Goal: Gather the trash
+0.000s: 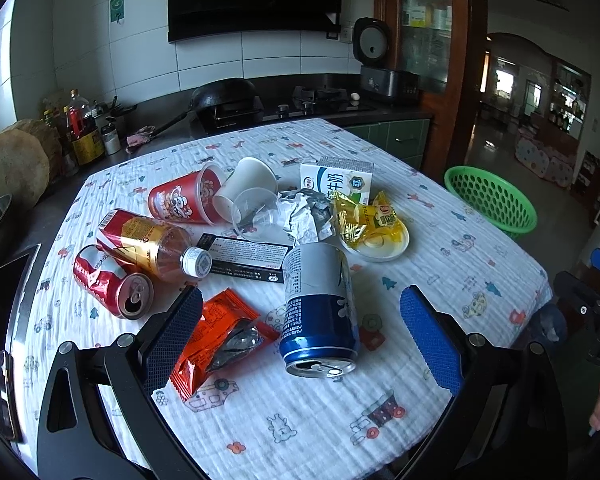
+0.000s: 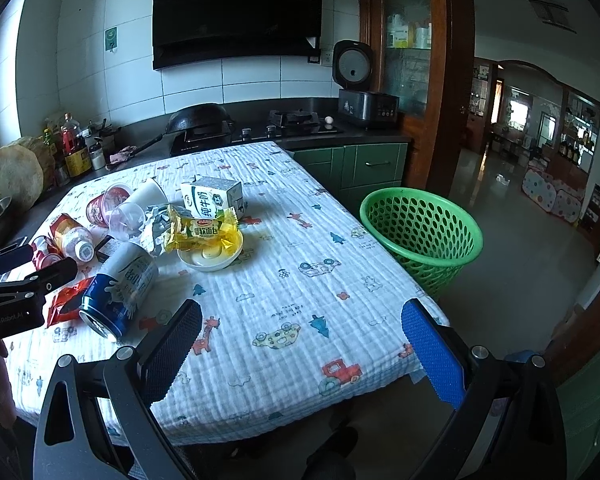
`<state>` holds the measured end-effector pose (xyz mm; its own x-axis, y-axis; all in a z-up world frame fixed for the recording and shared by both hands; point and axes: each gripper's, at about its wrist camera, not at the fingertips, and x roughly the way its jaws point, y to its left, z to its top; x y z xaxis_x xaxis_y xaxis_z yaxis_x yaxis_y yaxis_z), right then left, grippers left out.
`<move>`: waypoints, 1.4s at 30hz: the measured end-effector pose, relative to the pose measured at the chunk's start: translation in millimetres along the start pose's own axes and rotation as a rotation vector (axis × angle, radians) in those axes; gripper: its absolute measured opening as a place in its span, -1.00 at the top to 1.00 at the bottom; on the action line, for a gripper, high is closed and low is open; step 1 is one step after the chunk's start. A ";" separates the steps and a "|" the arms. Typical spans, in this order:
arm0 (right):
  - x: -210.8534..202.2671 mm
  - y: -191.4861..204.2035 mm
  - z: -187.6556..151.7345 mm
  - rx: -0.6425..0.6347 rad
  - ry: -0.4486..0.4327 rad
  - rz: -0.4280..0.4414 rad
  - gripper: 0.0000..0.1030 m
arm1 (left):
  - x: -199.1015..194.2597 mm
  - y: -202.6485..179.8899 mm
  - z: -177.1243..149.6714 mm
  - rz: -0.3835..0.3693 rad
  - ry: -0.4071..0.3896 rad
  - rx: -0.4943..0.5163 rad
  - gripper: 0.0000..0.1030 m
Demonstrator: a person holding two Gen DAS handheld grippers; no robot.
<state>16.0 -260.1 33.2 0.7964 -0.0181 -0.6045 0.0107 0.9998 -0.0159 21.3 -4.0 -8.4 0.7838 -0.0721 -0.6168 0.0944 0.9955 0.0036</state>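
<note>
Both grippers spread wide and empty; left gripper (image 1: 300,336) straddles the blue-white can (image 1: 320,308) lying near the table's (image 1: 440,216) front edge: I'd close across its body, then carry to green basket (image 2: 422,232) off the right edge.

I face white tiled walls (image 2: 240,76), a dark range hood (image 2: 236,12), green cabinets (image 2: 364,164), and a glossy floor (image 2: 512,264) beyond the wooden doorway.
</note>
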 end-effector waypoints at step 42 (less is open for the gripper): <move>90.8 34.5 34.1 -0.223 0.101 0.266 -0.87 | 62.0 17.2 9.5 -0.084 0.181 -0.002 -0.71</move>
<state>109.3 -227.0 5.0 0.6898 0.2309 -0.6862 -0.3300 0.9439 -0.0141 77.4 8.1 -39.2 0.6501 -0.1425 -0.7463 0.1530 0.9867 -0.0551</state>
